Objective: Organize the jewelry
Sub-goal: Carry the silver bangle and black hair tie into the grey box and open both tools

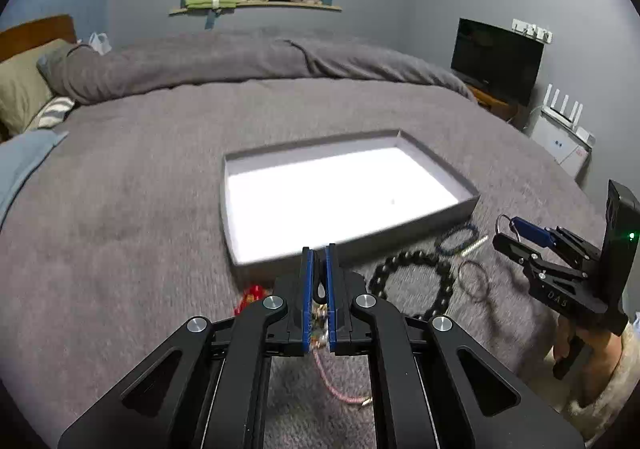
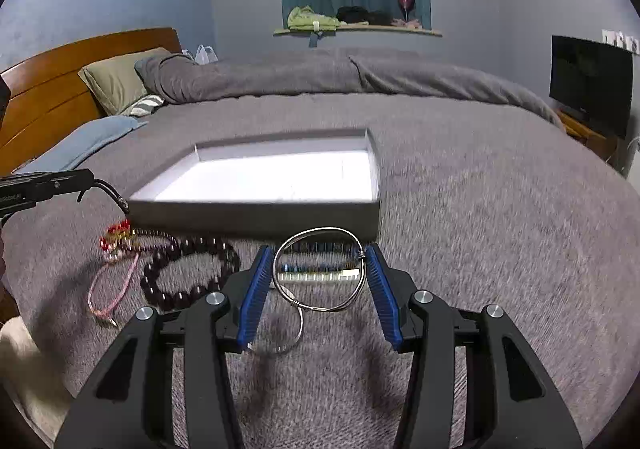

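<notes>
Our right gripper [image 2: 320, 281] has its jaws wide, and the silver wire bangle [image 2: 320, 269] stands between them, touching both blue pads [image 2: 252, 297], so we hold it only by its springy sides. The main risk is here: the wire is thin and round, so it may slip or pop out before we reach the grey box [image 2: 256, 213] just beyond it. A second thin ring [image 2: 280, 333] hangs from the bangle below the jaws, and it may catch on the fuzzy grey blanket [image 2: 480, 249] and pull the bangle loose.

Our left gripper [image 1: 319, 289] has its jaws narrow and pinches a small black loop [image 1: 319, 285]. We think that the pink cord bracelet [image 1: 340, 389] trails from this grip, but the view is dark there and we are not sure. If the cord is tied to the red bead piece [image 1: 252, 295], lifting may drag this piece too.

We count 1 box with a white, nearly bare floor, and 2 grippers. Still on the bed near the box lie 1 dark bead bracelet [image 1: 412, 281], 1 blue bead bracelet [image 1: 456, 239], 1 thin ring [image 1: 474, 277], 1 small pale bar [image 1: 476, 245] and 1 red bead piece. With the bangle and the pink cord, this makes about 7 pieces.
</notes>
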Tool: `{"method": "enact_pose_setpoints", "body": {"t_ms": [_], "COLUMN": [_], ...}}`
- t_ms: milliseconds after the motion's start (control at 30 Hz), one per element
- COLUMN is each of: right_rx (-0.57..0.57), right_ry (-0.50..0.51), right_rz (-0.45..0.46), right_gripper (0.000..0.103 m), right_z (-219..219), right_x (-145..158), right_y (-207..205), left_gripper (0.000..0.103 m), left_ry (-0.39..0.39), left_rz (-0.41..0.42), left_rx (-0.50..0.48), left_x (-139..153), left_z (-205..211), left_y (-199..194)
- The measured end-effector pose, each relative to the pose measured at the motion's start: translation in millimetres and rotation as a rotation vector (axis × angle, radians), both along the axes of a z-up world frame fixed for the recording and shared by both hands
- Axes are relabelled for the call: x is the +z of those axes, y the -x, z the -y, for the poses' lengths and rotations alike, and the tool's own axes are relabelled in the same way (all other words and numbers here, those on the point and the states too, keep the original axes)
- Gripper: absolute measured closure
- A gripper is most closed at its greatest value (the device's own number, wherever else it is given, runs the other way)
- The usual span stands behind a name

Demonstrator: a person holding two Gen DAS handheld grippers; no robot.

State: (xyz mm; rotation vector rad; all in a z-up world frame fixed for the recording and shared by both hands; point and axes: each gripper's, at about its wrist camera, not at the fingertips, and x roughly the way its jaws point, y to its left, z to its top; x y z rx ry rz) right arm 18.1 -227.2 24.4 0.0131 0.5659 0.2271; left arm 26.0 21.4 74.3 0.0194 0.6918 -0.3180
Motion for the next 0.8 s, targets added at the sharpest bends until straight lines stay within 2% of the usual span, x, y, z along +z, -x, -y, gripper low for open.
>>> {"method": "enact_pose_setpoints", "body": {"t_ms": [233,367,467,600,800], "right_rx": [0.031,0.046,0.050,0.042,0.045], "right_ry": [-0.015,-0.022,-0.031,0.016,0.043], "right_rz": [0.050,0.028,-0.017,-0.046,-0.116], "right_gripper": [0.055,0.055,0.055,0.055,0.055], "right_z": [-2,-3,-4,-12,-22], "right_x": [43,59,60,55,46], "right_y": [-36,-73,-109,-143,-189], "left_gripper": [0.096,0.096,0.096,0.096,0.096], "left_ry": [0.007,-0.016,-0.032,-0.058,-0.114], "left_rz": [0.016,0.034,0.038,0.031,-0.019], "left_rx": [-0.002,0.011,0.015,0.029,0.041], "left_x": [20,29,31,30,8], "left_z": [1,-1,-3,-3,0], "left_y": [-38,-70,-97,-130,-174]}}
